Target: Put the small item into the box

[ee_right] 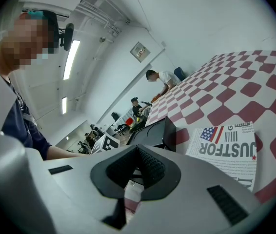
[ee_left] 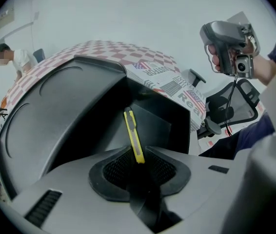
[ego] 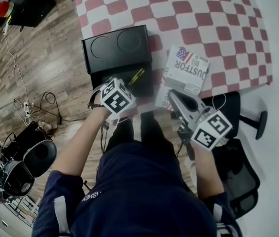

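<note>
Clamped tight in the left tongs point(ee_left: 137, 153): yellow knife point(ee_left: 133, 135), long axis straight out from the tips, far end over the open mouth of the black box point(ee_left: 79, 111). Right tongs point(ee_right: 137, 152) closed, gripping nothing, off the checkered surface point(ego: 203, 14) at its near edge, beside a white carton point(ego: 186, 69).

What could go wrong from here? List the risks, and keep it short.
1. The left tool pinches the yellow knife by one end only, so the knife could pivot or slip out before it lies inside the black box.
2. The box sits at the near edge of the table. A push from the tool while lowering the knife might nudge the box toward that edge.
</note>
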A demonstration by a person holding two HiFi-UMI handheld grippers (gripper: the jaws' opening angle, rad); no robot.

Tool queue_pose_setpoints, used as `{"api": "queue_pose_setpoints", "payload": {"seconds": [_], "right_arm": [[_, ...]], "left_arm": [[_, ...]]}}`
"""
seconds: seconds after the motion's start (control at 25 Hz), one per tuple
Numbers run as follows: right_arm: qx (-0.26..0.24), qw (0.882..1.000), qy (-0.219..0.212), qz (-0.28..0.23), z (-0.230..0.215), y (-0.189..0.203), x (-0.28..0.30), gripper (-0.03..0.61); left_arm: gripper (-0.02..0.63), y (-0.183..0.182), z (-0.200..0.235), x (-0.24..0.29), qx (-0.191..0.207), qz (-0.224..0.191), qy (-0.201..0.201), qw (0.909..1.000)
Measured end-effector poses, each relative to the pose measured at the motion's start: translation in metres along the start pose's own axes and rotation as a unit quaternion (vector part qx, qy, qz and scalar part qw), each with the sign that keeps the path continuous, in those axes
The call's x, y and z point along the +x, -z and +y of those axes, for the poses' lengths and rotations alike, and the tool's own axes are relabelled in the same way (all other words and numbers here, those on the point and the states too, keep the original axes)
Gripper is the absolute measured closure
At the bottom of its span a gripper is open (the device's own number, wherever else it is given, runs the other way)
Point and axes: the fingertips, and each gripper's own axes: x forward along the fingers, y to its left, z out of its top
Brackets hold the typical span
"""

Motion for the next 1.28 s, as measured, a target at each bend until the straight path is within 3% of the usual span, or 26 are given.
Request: {"api": "queue_pose_setpoints", "payload": {"seconds": [0.24,0.4,0.6,1.0,1.28], "right_arm": [[-0.019,1.000,0.005,-0.004,0.008,-0.006,0.004,0.561],[-0.036,0.999,0.015,-0.006,0.015,-0.009,0.008,0.561],[-0.068,0.997,0.040,0.003,0.020,-0.005,0.014,0.561],[-0.097,0.993,0.061,0.012,0.051,0.007,0.022,0.561],[-0.133,0.989,0.065,0.018,0.082,0.010,0.033,0.561]], "left_arm": [[0.495,-0.003,0.003,-0.028,-0.006,-0.054,-0.012,0.9985],[0.513,-0.013,-0.002,-0.061,-0.019,-0.135,-0.005,0.9906],[0.536,-0.009,-0.001,-0.104,-0.013,-0.191,-0.032,0.9810],[0.566,0.020,-0.015,-0.161,-0.022,-0.254,-0.050,0.9656],[0.578,0.040,-0.019,-0.196,-0.034,-0.306,-0.061,0.9494]]}}
